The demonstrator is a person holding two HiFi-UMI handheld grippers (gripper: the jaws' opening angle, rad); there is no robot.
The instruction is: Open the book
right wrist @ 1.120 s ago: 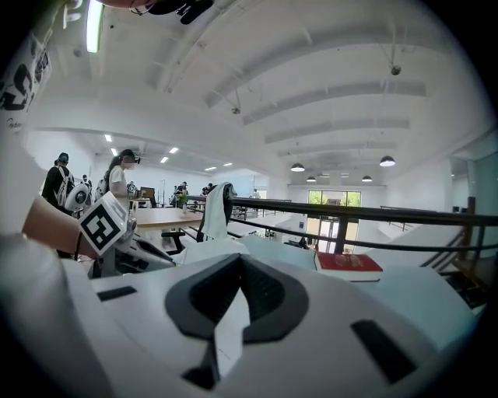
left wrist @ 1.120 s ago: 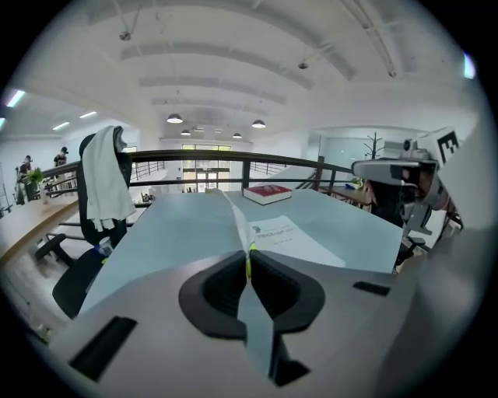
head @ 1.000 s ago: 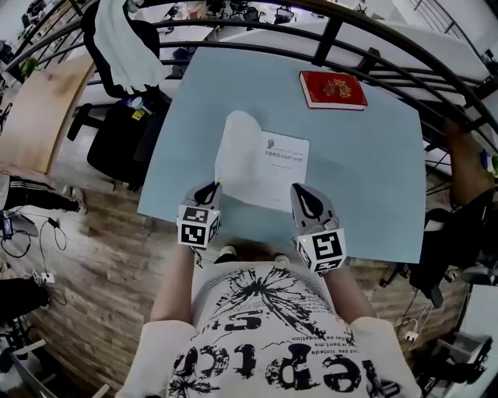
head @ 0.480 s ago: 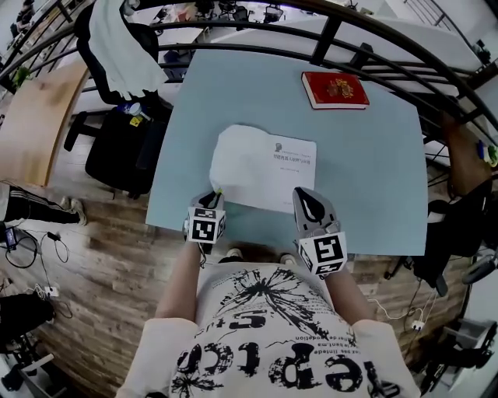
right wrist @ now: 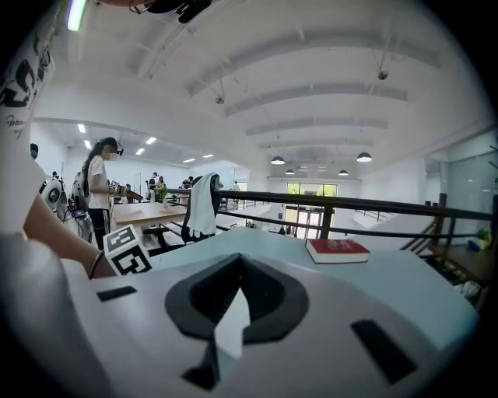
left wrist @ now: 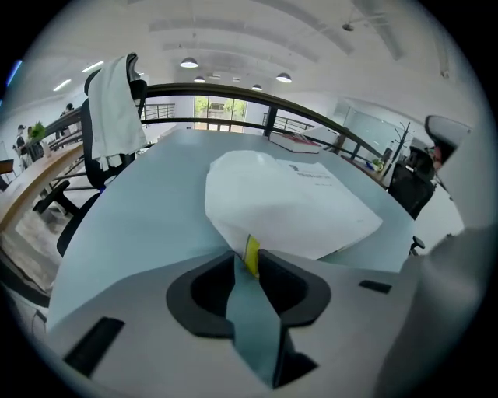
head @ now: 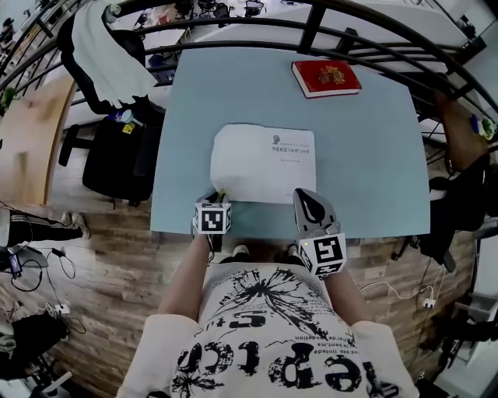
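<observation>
A white book point(head: 264, 163) lies open on the light blue table point(head: 366, 155), its turned cover spread flat to the left and a printed page on the right. My left gripper point(head: 219, 194) sits low at the book's near left corner. In the left gripper view its jaws are opening, with a yellow-edged corner of the cover point(left wrist: 251, 255) in the narrow gap at my left gripper point(left wrist: 250, 258) tips; the book point(left wrist: 288, 202) spreads beyond. My right gripper point(head: 305, 196) hovers at the book's near right edge. In its own view the right gripper point(right wrist: 240, 260) tips meet with nothing held.
A shut red book point(head: 326, 78) lies at the table's far right, also in the right gripper view as the red book point(right wrist: 337, 249). A dark railing point(head: 311, 23) runs behind the table. A chair draped with white cloth point(head: 101, 54) stands left. A person point(right wrist: 99, 186) stands far off.
The cover, raised on the left a second ago, has come down flat on the table. My left gripper sank with it toward the table's near edge. The right gripper barely shifted.
</observation>
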